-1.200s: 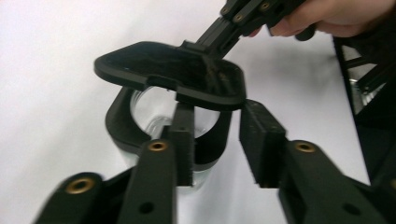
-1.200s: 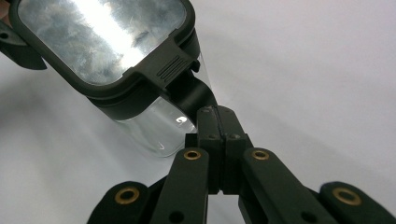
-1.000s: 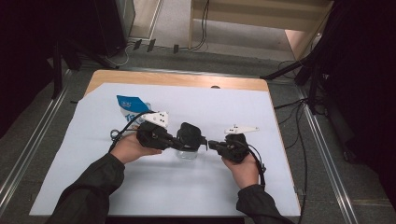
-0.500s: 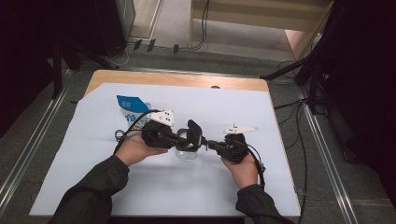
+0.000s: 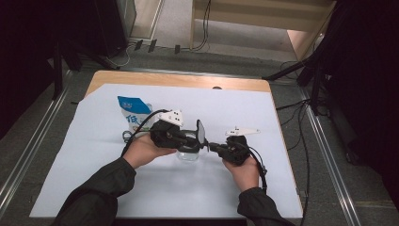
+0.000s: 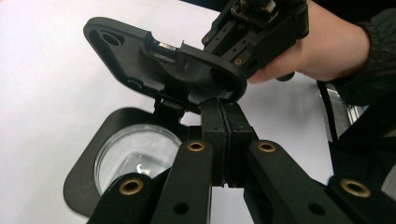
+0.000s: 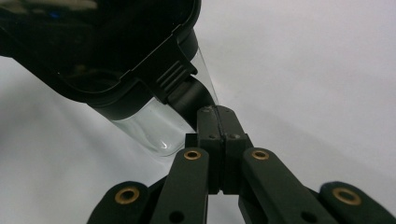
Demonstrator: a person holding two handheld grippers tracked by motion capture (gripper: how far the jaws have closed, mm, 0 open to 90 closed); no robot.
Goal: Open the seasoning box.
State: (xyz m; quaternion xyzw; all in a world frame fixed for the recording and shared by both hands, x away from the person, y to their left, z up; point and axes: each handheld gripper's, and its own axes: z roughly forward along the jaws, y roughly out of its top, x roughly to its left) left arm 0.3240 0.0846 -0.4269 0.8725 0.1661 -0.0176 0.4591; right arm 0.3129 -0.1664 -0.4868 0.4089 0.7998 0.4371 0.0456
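Note:
A clear round container with a black top stands on the white table cover between my two grippers. Its hinged black lid stands raised, nearly upright. In the left gripper view the lid tilts up over the round opening, and my left gripper is shut on the lid's edge. From the left, the left gripper reaches to the lid. My right gripper comes in from the right. Its jaws are shut on a black tab at the container's clear wall.
A blue and white pouch stands behind the left hand. Cables trail from both grippers across the cover. The wooden table edge runs along the back, with metal rails on the floor at either side.
The left hand has moved right and slightly up, and the black lid has swung from low over the container to nearly upright. The right hand has stayed in place.

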